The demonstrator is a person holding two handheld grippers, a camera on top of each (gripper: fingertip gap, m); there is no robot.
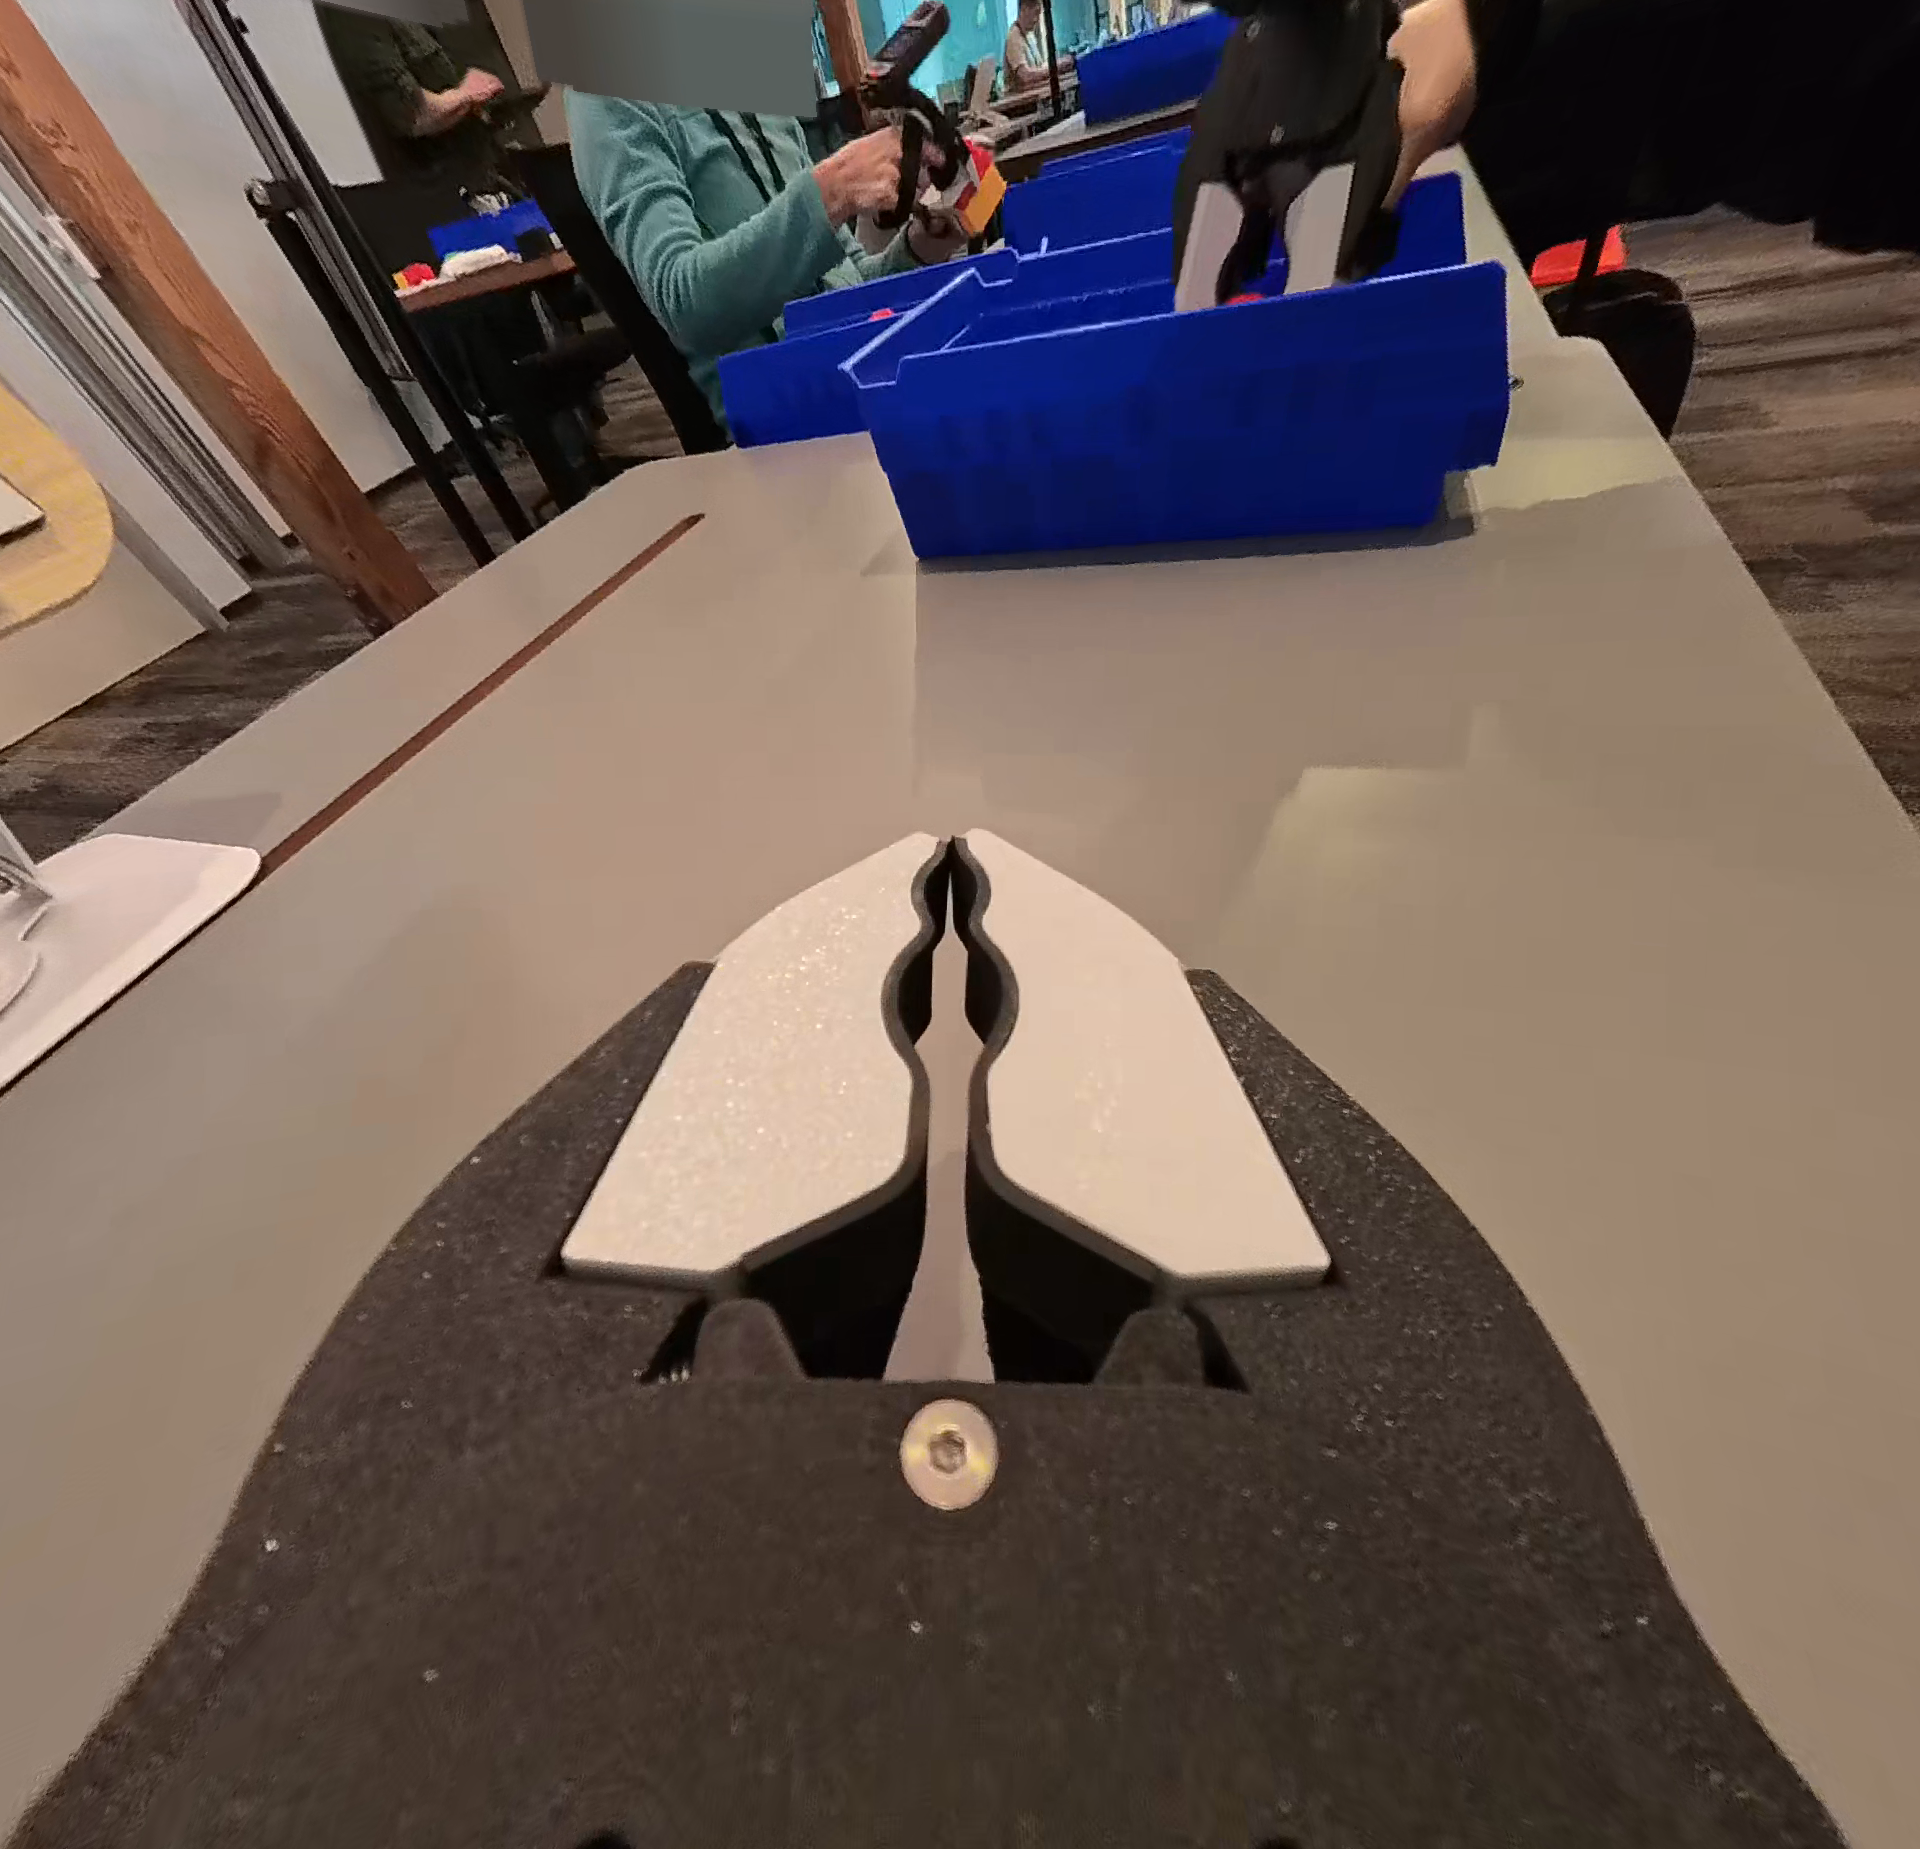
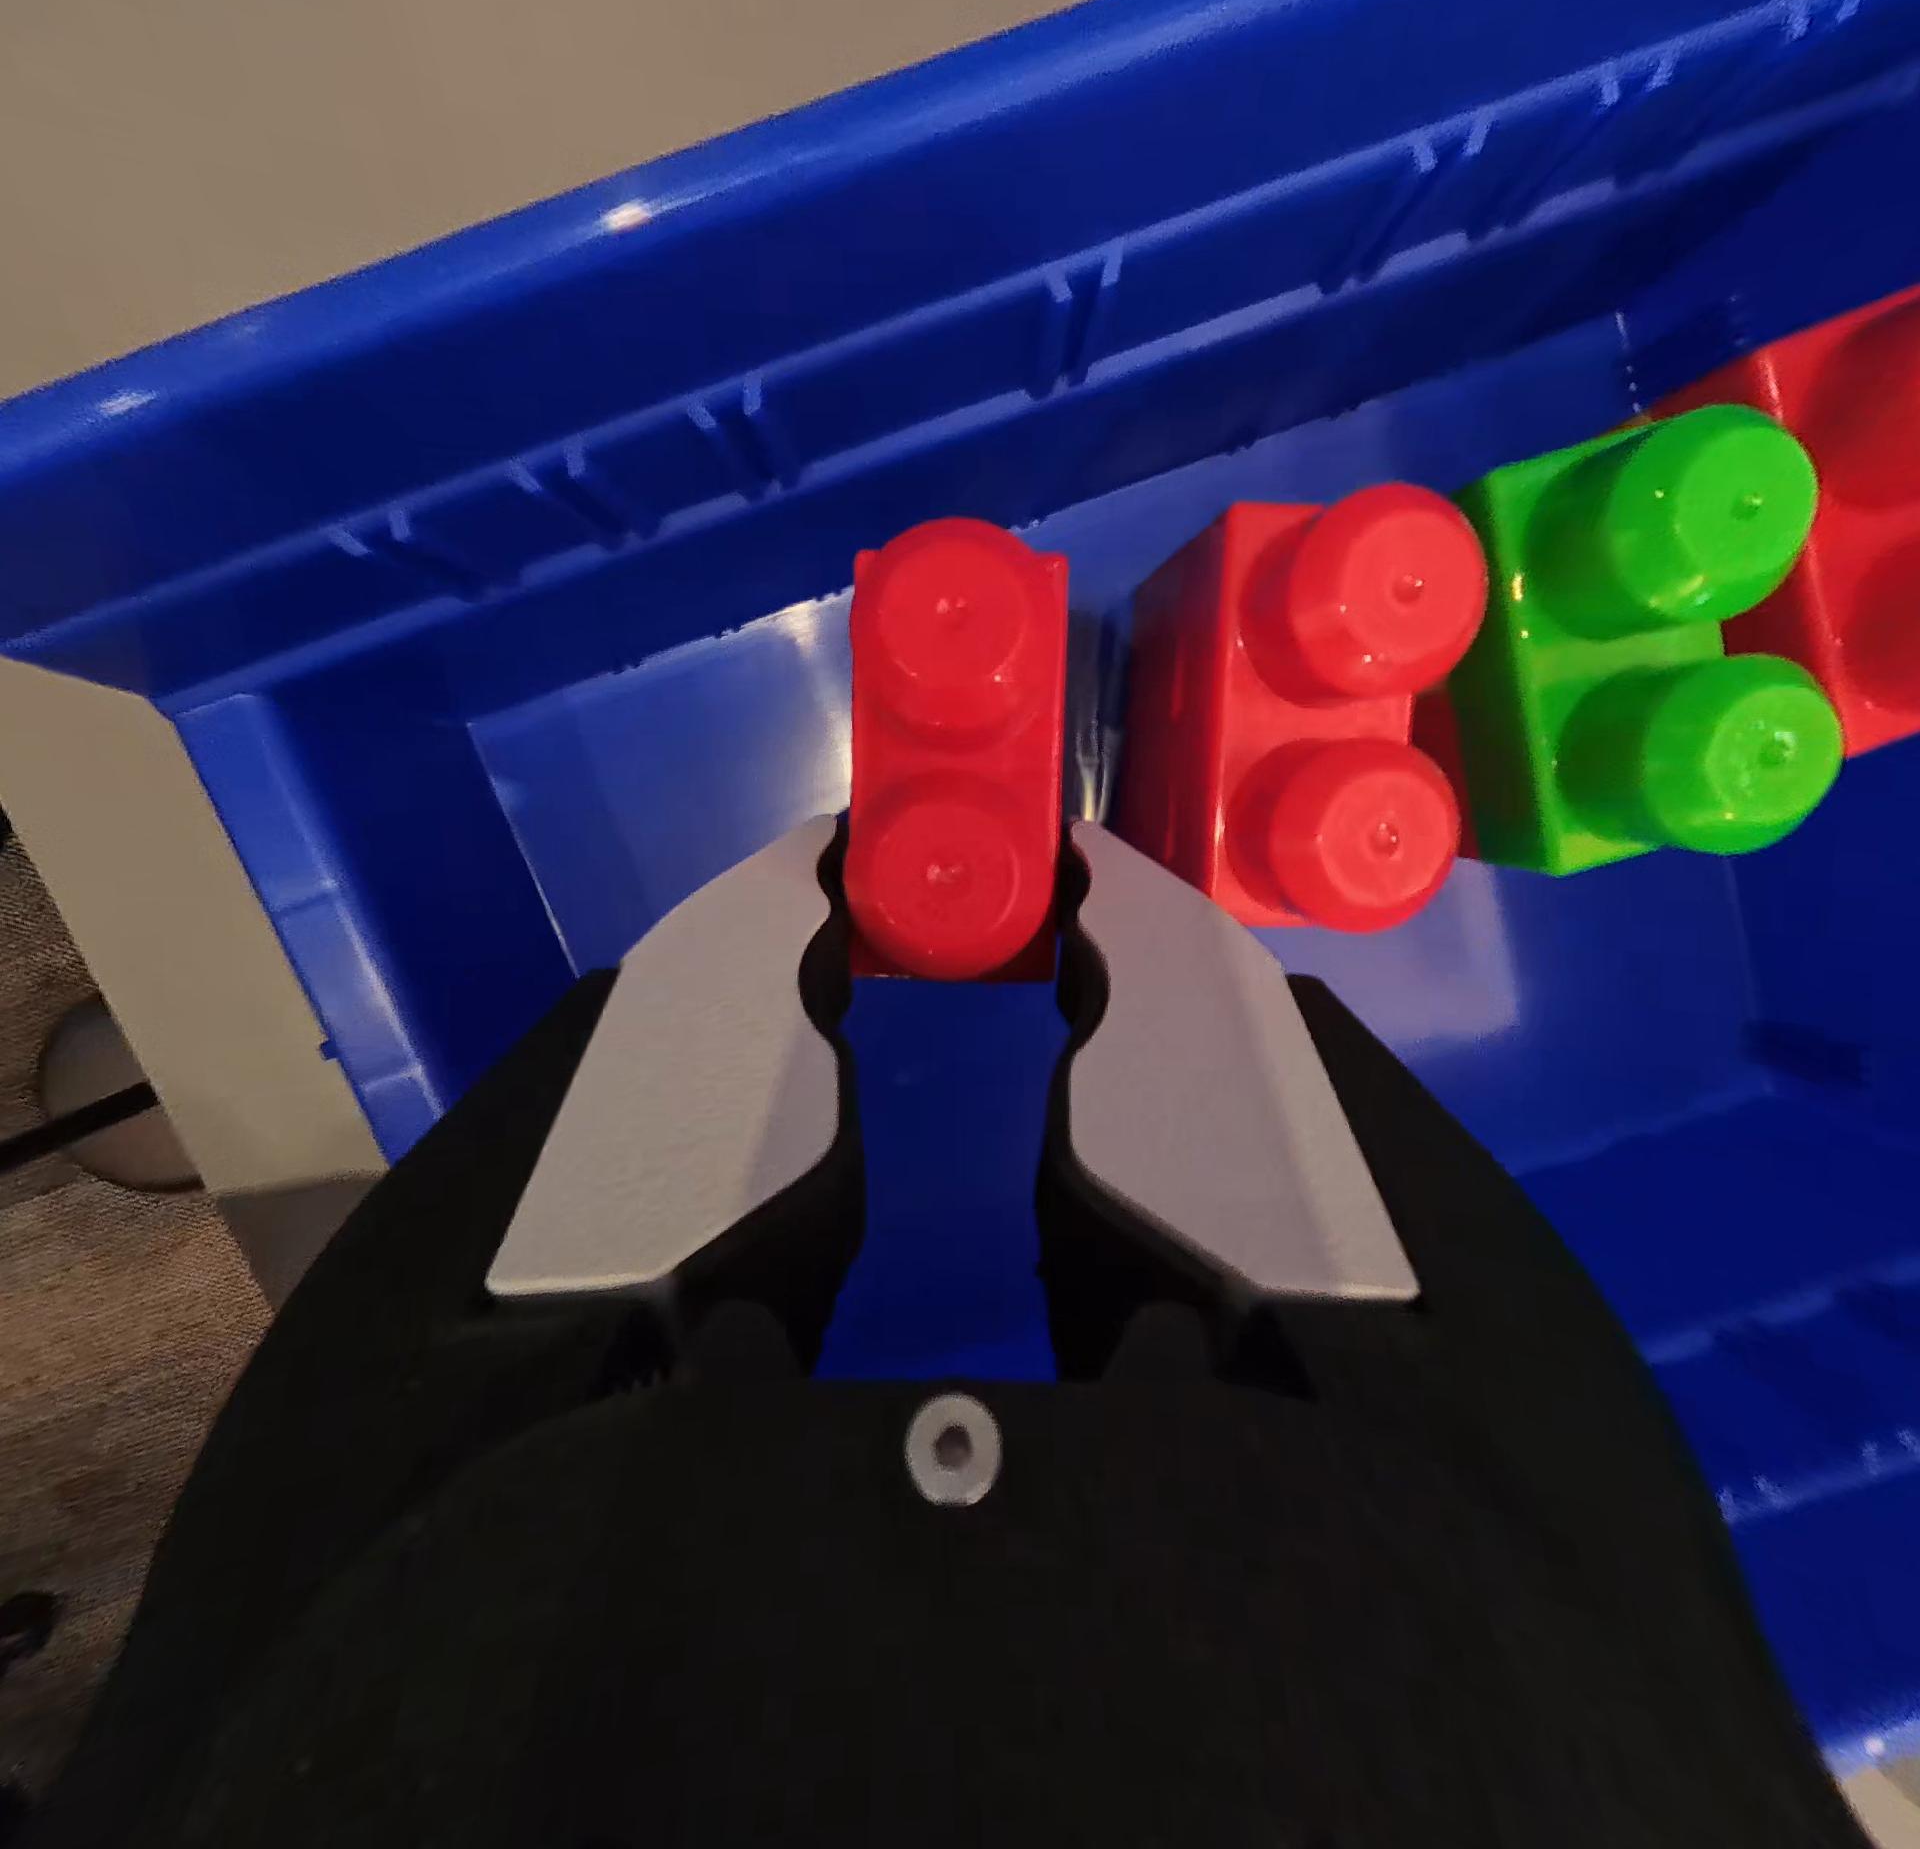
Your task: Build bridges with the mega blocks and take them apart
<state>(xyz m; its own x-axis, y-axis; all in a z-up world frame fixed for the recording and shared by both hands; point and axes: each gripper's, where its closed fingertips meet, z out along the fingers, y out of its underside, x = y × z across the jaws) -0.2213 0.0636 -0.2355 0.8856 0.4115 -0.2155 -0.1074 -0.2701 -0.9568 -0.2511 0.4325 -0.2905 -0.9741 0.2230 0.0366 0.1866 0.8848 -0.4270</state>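
Right wrist view alone shows the bin's contents: the right hand-held gripper (image 2: pixel 954 869) reaches into the blue bin (image 2: pixel 727 345), its fingertips pinching the near end of a red two-stud block (image 2: pixel 951 698). To its right lie another red block (image 2: pixel 1309 719) and a green block (image 2: pixel 1631 656), with more red cut off at the frame edge. Left wrist view shows the left hand-held gripper (image 1: pixel 953 843) pressed together, empty, over the bare grey worktop (image 1: pixel 1351 864), the bin ahead hiding the blocks.
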